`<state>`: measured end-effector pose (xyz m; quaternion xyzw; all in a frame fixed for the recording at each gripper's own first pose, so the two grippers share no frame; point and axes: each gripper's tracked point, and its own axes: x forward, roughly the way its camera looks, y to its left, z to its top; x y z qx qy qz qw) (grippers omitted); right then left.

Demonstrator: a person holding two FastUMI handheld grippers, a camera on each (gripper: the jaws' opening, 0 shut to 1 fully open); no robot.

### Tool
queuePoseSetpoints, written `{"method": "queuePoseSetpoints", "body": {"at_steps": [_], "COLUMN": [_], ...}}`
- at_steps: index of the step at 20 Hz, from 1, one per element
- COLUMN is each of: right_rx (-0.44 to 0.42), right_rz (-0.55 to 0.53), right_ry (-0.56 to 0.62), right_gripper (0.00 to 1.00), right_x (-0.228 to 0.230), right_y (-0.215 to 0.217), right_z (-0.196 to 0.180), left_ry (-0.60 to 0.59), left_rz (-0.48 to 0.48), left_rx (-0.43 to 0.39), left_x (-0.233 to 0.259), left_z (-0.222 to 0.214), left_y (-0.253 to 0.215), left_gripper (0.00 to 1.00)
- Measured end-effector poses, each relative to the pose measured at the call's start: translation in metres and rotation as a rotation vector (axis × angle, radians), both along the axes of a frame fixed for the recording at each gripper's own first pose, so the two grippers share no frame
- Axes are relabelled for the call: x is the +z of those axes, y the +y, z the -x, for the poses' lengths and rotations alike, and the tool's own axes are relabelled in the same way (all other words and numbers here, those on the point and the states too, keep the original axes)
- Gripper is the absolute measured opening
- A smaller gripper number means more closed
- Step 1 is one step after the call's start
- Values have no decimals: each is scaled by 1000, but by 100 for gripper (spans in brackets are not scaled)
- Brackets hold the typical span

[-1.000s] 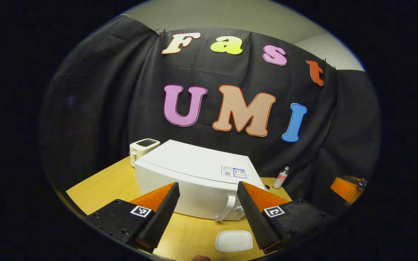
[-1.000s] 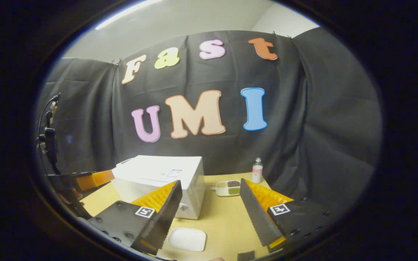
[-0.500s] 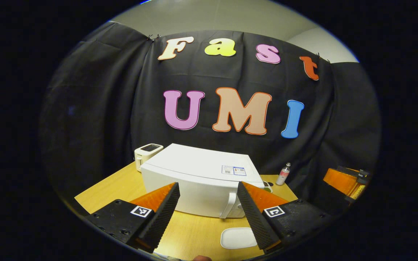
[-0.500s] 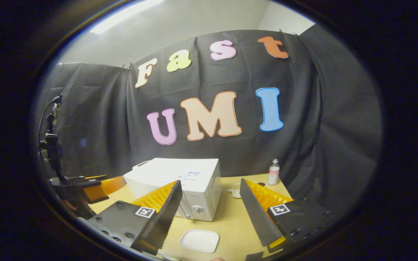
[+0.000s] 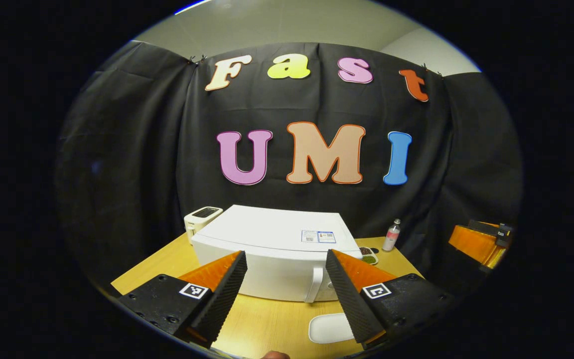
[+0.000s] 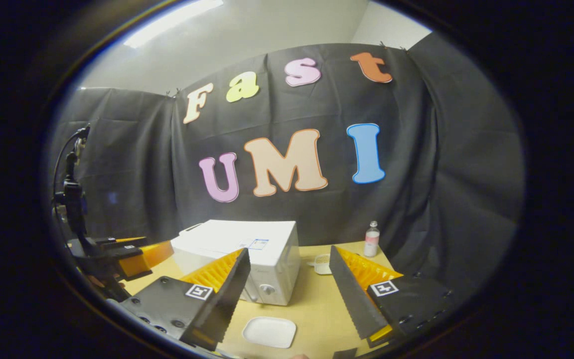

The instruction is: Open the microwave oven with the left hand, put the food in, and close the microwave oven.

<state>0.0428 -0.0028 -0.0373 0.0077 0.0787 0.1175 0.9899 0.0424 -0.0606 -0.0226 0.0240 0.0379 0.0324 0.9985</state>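
A white microwave oven (image 5: 272, 249) stands on the wooden table with its door closed and its handle (image 5: 315, 285) near its right front corner. My left gripper (image 5: 287, 299) hovers open in front of it, holding nothing. Behind the oven's right side sits a food tray (image 5: 368, 256) with brown and green portions; in the right gripper view the food tray (image 6: 322, 263) peeks out past the oven (image 6: 247, 254). My right gripper (image 6: 292, 304) is open and empty, above the table right of the oven. The left gripper (image 6: 132, 252) shows at that view's left edge.
A white empty dish (image 5: 328, 329) lies on the table (image 5: 267, 324) before the oven; the same dish (image 6: 269, 331) lies between my right fingers' line. A small white toaster (image 5: 201, 218) stands back left. A small bottle (image 5: 391, 235) stands back right. A camera stand (image 6: 70, 199) rises at left.
Both grippers have tilted up and drifted slightly: the oven sits a little more centred in the left view, and in the right view the scene has slid right, hiding most of the food tray.
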Motion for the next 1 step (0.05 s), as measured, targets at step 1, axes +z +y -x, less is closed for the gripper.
{"method": "queuePoseSetpoints", "body": {"at_steps": [1], "right_rx": [1], "right_rz": [1], "right_ry": [0], "right_gripper": [92], "right_x": [0], "right_y": [0], "right_z": [0], "left_ry": [1], "left_rz": [-6], "left_rx": [-6], "left_x": [-1], "left_z": [0], "left_y": [-2], "left_gripper": [97]}}
